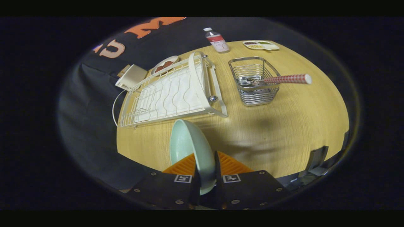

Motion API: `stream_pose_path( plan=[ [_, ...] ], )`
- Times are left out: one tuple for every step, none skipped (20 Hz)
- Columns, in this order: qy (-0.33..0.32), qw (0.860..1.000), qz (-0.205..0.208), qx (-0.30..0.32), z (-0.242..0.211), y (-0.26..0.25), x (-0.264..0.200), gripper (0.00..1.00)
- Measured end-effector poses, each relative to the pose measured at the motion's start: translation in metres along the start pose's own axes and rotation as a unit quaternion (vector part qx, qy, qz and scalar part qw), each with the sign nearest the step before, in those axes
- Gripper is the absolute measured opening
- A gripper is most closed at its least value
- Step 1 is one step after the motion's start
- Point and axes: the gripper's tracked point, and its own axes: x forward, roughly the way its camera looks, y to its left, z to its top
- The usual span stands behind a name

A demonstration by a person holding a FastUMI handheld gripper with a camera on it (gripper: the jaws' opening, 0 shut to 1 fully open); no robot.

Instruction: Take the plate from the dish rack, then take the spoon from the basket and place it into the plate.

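My gripper (205, 170) is shut on a pale green plate (189, 145), which stands on edge between the two orange fingers (181, 165) and rises above them, over the wooden table. Beyond the plate lies the white wire dish rack (172, 91), with no dishes in it. To the right of the rack stands a metal wire basket (255, 81). A spoon (277, 79) with a red-and-white checked handle rests in the basket, its handle sticking out over the right rim.
A small bottle (217, 39) with a red label stands at the table's far edge, and a white tray (261, 45) lies to its right. A white box (131, 76) and a small dish (164, 64) sit behind the rack. Bare tabletop (284, 132) spreads ahead on the right.
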Motion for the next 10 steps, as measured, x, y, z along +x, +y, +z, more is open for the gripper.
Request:
stream_pose_path(
  plan=[
    [0.000, 1.000, 0.006, 0.011, -0.001, -0.001, 0.003, 0.21],
    [0.000, 1.000, 0.015, 0.025, -0.003, -0.002, 0.006, 0.21],
    [0.000, 0.999, 0.022, 0.036, -0.003, -0.003, 0.010, 0.21],
    [-0.001, 0.999, 0.029, 0.046, -0.005, -0.005, 0.013, 0.21],
    [-0.001, 0.998, 0.034, 0.056, -0.005, -0.007, 0.016, 0.23],
    [0.000, 0.997, 0.031, 0.066, -0.006, -0.010, 0.019, 0.24],
    [0.001, 0.997, 0.026, 0.071, -0.008, -0.016, 0.022, 0.26],
    [0.000, 0.997, 0.021, 0.079, -0.010, -0.020, 0.024, 0.27],
    [-0.001, 0.996, 0.024, 0.084, -0.012, -0.020, 0.027, 0.30],
    [-0.003, 0.996, 0.023, 0.089, -0.015, -0.021, 0.029, 0.32]
  ],
)
